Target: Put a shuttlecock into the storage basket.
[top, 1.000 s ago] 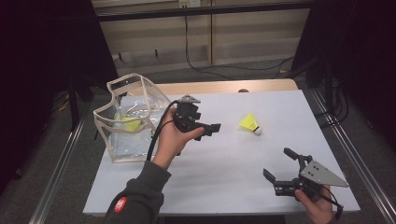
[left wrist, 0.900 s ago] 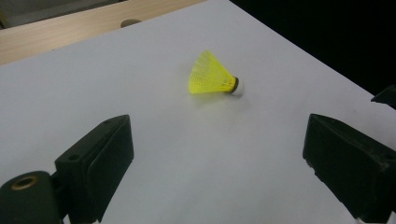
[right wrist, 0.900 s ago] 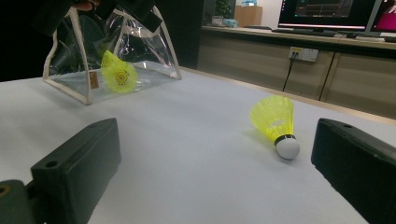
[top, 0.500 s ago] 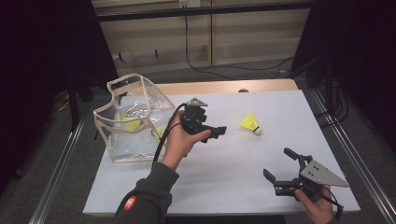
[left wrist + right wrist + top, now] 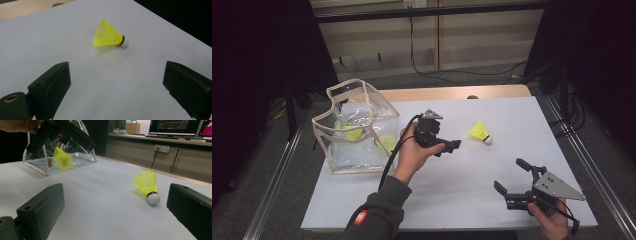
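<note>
Two claws of mine work over one white table (image 5: 452, 200), so I start there: broad, bare and smooth, and anything light will skate on it. Next in size is the clear bag (image 5: 354, 132) with cream edging at the far left, standing open, with yellow shuttlecocks already inside it. My left gripper (image 5: 451, 146) hangs above the table near the middle, jaws spread wide and holding nothing, aimed at the loose shuttlecock (image 5: 479, 132) just beyond it. My right gripper (image 5: 511, 189) sits low at the near right corner, also spread and empty, well apart from that shuttlecock. Smallest is the shuttlecock itself, lying on its side, white cork pointing right, yellow skirt toward the bag.

My worry is the close. If I squeeze the skirt hard, I expect the mesh to buckle; if I come down off-centre, one jaw could nudge the cork and roll the shuttlecock away toward the far edge.
</note>
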`<state>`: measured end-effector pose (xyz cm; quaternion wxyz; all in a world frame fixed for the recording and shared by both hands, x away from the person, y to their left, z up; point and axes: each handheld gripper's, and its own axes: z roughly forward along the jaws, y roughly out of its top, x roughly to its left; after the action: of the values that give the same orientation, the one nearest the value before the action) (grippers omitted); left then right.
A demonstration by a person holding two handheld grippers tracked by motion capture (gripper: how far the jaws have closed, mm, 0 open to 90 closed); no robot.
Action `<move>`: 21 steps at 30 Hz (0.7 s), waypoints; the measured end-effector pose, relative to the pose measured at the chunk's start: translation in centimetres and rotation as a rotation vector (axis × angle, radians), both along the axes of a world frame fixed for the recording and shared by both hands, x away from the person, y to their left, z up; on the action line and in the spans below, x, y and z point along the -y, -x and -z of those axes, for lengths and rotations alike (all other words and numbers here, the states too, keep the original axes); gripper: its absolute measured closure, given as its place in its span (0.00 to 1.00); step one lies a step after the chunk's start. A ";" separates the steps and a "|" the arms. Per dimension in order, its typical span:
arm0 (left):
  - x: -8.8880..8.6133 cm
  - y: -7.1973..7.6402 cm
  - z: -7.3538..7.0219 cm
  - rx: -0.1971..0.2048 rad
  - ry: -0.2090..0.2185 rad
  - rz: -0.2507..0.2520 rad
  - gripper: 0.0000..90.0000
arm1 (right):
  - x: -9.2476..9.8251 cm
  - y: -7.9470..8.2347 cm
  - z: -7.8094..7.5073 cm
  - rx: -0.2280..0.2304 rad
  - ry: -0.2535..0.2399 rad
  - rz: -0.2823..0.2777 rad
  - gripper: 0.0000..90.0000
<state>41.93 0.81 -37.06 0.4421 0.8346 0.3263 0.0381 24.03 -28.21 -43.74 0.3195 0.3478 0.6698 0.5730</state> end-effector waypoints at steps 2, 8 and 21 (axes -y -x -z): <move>0.1 -0.1 0.3 -0.009 0.002 0.001 0.08 | 0.0 0.0 0.0 0.001 0.000 -0.001 0.01; 0.4 -0.5 1.0 0.007 -0.008 -0.018 0.07 | -0.1 0.0 0.0 0.002 -0.002 -0.001 0.01; 1.5 -1.2 2.3 0.009 0.010 -0.027 0.07 | -0.1 0.0 0.0 0.003 -0.002 -0.002 0.01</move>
<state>43.17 -0.71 -39.38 0.4472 0.8277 0.3359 0.0461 24.06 -28.14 -43.72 0.3196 0.3467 0.6691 0.5745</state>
